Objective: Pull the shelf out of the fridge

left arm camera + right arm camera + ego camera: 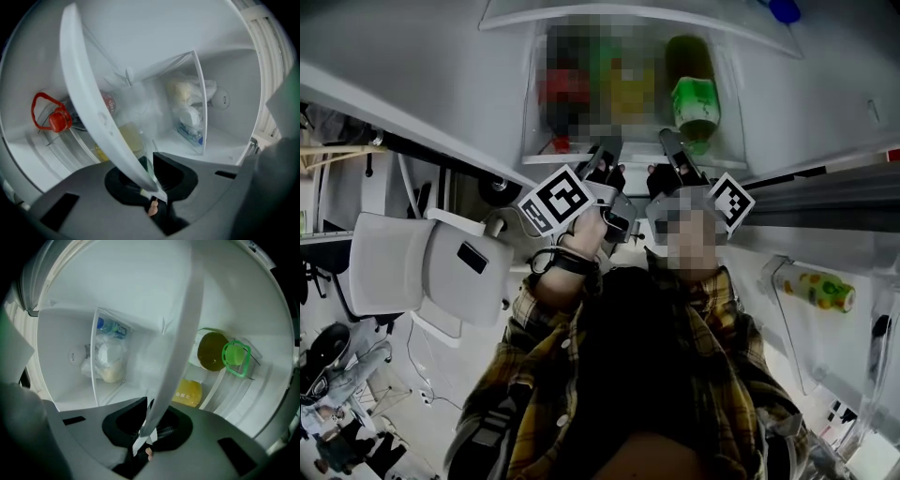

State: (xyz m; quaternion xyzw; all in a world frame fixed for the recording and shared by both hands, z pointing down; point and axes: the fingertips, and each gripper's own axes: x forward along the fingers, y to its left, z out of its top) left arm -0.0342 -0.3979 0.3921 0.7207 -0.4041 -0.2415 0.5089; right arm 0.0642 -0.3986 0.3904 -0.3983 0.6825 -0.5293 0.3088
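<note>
The open fridge (733, 94) fills the top of the head view, and its shelf (546, 159) sits inside it, carrying a green-capped bottle (694, 98) and others, with the white front rim running across the upper middle. The left gripper (150, 161) and right gripper (149, 411) are each clenched on that rim, side by side near its centre. I'd draw both back together, level and slow — an uneven tug could jam the shelf or shift the bottles.

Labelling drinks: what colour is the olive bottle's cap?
Green cap, best seen in the right gripper view.
</note>
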